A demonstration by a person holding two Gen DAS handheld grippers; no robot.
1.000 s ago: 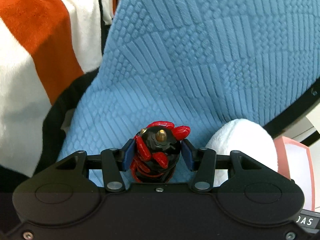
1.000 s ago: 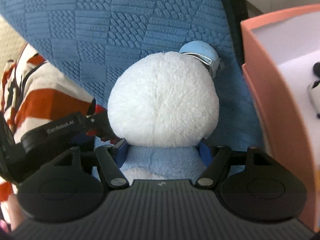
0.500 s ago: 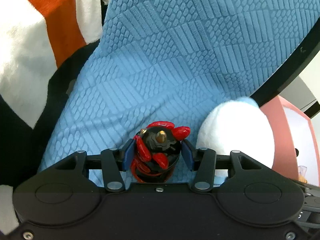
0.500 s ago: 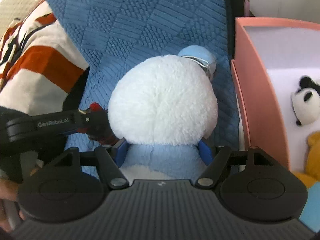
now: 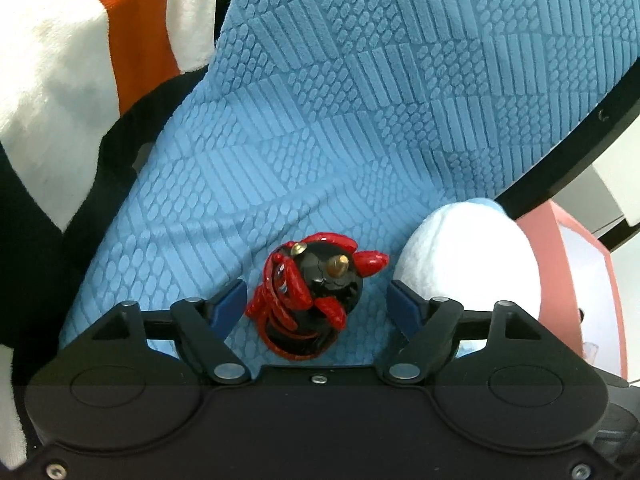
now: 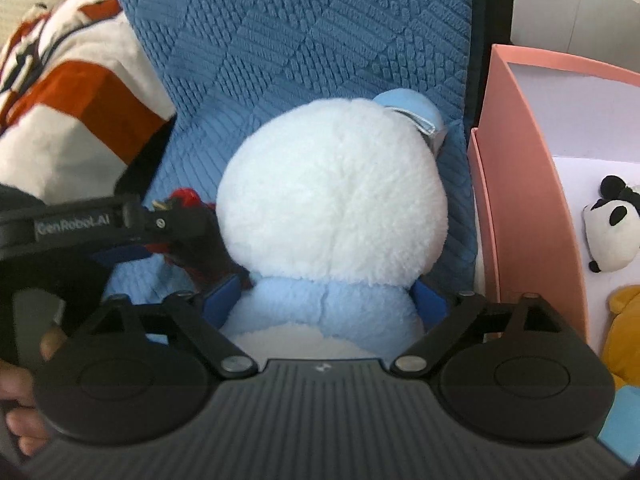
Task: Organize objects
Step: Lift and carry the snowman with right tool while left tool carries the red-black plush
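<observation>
A small black and red figurine [image 5: 312,296] with gold studs sits on the blue textured cushion [image 5: 360,120] between the fingers of my left gripper [image 5: 316,304]. The jaws stand open, apart from the figurine on both sides. My right gripper [image 6: 324,300] is shut on a white and light-blue plush toy [image 6: 332,200], which fills its view; the plush also shows in the left wrist view [image 5: 468,256], at the right. The left gripper [image 6: 120,224] and figurine [image 6: 186,196] appear just left of the plush.
A pink box [image 6: 528,200] stands at the right, holding a panda plush [image 6: 612,232] and a yellow plush [image 6: 624,328]. An orange, white and black striped blanket [image 5: 80,80] lies left of the cushion. A black frame edge [image 5: 560,176] runs behind the cushion.
My left gripper has opened and let go of the figurine, which now rests on the cushion. The right gripper still holds the plush; the view has shifted so more of the pink box shows.
</observation>
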